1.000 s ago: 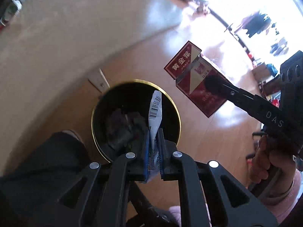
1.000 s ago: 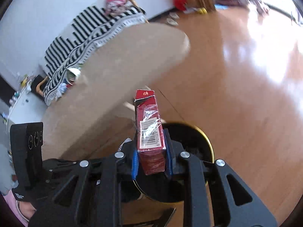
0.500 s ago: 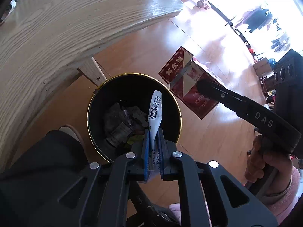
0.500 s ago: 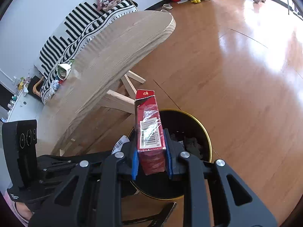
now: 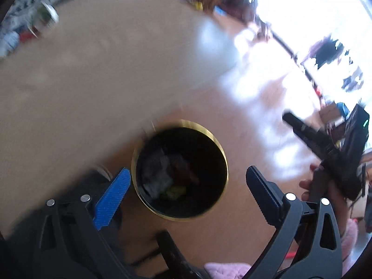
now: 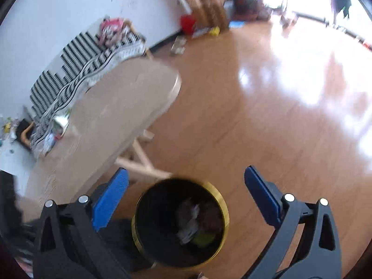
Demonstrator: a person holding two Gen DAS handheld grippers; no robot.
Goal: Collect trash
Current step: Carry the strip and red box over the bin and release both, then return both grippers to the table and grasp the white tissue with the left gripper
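Observation:
A black bin with a gold rim stands on the wooden floor beside the table; it also shows in the right wrist view. Crumpled trash lies inside it, also seen from the right wrist. My left gripper is open and empty above the bin. My right gripper is open and empty above the bin; it shows at the right of the left wrist view. Both views are blurred by motion.
A round wooden table stands left of the bin, with small items at its far edge. A striped sofa lies behind it. Shiny wooden floor spreads to the right.
Both grippers have opened. The white wrapper has left my left gripper and the red cigarette box has left my right. Both grippers have risen above the bin.

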